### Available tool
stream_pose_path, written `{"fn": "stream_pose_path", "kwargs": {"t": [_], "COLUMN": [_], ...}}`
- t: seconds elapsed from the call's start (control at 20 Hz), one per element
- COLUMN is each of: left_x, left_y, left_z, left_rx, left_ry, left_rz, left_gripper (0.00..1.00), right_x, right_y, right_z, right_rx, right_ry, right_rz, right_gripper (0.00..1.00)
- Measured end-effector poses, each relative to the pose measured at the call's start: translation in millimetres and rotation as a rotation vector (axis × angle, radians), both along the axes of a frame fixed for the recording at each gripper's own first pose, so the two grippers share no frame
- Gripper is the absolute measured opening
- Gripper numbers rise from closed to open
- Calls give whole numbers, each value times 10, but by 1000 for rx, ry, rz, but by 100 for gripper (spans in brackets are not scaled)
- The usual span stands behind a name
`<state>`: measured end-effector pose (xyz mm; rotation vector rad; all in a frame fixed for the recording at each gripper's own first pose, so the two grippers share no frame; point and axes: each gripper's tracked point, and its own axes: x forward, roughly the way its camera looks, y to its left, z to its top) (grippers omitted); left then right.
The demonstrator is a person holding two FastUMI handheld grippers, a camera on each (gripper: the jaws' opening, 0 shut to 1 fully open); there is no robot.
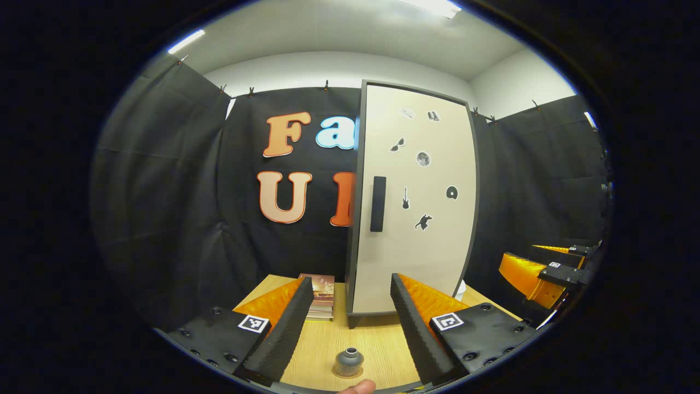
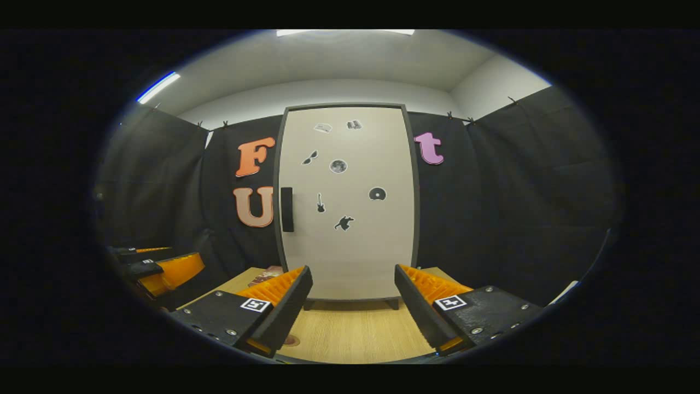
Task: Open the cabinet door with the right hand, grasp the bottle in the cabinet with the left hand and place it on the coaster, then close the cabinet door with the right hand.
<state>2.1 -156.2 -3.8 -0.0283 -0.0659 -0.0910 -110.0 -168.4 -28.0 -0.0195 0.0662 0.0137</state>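
The tall cabinet [image 1: 415, 219] [image 2: 350, 219] stands on the wooden table with its pale door shut. A black handle [image 1: 378, 203] [image 2: 287, 209] sits on the door's left edge. A small grey bottle [image 1: 348, 361] stands upright on the table, on what looks like a brown coaster, low between the bases of my left gripper's fingers and apart from both. My left gripper [image 1: 351, 282] is open and holds nothing. My right gripper [image 2: 353, 271] is open too, facing the door from a short way off. A brown disc [image 2: 291, 340] peeks out beside its left finger.
Stacked books [image 1: 320, 298] [image 2: 267, 272] lie on the table [image 1: 377, 339] left of the cabinet. The right gripper [image 1: 538, 273] shows at the right edge of the left gripper view, the left gripper [image 2: 161, 271] at the left of the right gripper view. A fingertip [image 1: 358, 387] shows below the bottle.
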Motion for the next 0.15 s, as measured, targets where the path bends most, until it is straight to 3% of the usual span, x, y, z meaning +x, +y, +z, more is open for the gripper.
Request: {"fn": "stream_pose_path", "kwargs": {"t": [0.15], "left_x": [-94], "left_y": [-67], "left_z": [31], "left_rx": [1], "left_ry": [-9], "left_rz": [-12], "left_gripper": [93], "right_x": [-152], "right_y": [-25], "right_z": [57], "right_rx": [5], "right_ry": [-11], "right_rz": [-4], "right_gripper": [94]}}
